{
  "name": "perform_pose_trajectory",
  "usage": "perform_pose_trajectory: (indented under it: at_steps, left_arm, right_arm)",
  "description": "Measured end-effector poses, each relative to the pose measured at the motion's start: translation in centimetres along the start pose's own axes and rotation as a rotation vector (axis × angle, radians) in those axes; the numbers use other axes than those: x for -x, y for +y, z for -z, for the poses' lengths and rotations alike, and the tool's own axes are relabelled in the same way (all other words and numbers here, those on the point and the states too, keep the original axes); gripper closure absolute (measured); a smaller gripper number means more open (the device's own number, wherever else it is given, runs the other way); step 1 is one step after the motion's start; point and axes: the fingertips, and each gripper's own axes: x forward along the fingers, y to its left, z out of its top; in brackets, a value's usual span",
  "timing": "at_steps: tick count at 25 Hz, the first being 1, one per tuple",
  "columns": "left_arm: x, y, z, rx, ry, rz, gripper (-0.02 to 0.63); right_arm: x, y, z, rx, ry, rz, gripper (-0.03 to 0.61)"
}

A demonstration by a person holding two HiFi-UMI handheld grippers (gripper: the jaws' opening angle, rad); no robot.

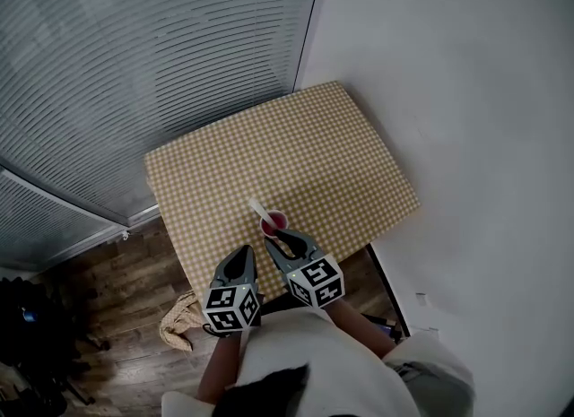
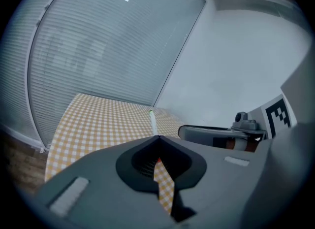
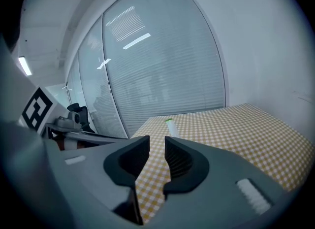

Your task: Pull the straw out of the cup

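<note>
While the straw [image 1: 258, 209] stood in the cup [image 1: 273, 221], right gripper [image 3: 156, 143] near that cup, jaws slightly apart, empty, left gripper [image 2: 156, 138] closed.

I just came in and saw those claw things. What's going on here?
A person holds a hand-held gripper in each hand over a table with a checked cloth. A red cup with a white straw in it stands near the table's edge. The right hand-held gripper is just short of the cup, jaws slightly apart, nothing between them. The left hand-held gripper is shut and empty. The straw is not out yet.
</note>
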Motion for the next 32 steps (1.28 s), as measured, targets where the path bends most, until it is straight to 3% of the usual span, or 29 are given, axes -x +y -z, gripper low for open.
perform_pose_trajectory:
  at_steps: [10,21,32]
  left_arm:
    - [-0.1,0.0,-0.3,0.025,-0.033,-0.075,0.600]
    - [0.2,0.6,-0.5,0.024,-0.028,-0.086,0.600]
    - [0.1,1.2,-0.1,0.031,-0.018,-0.108,0.600]
  right_arm:
    - [-0.5,-1.0,-0.4,0.074,0.042,-0.044,0.422]
    - [-2.9,-1.4,-1.1,0.125,0.066,-0.072,0.383]
    - [-4.4,-2.5,-0.3,0.181,0.125,-0.063,0.390]
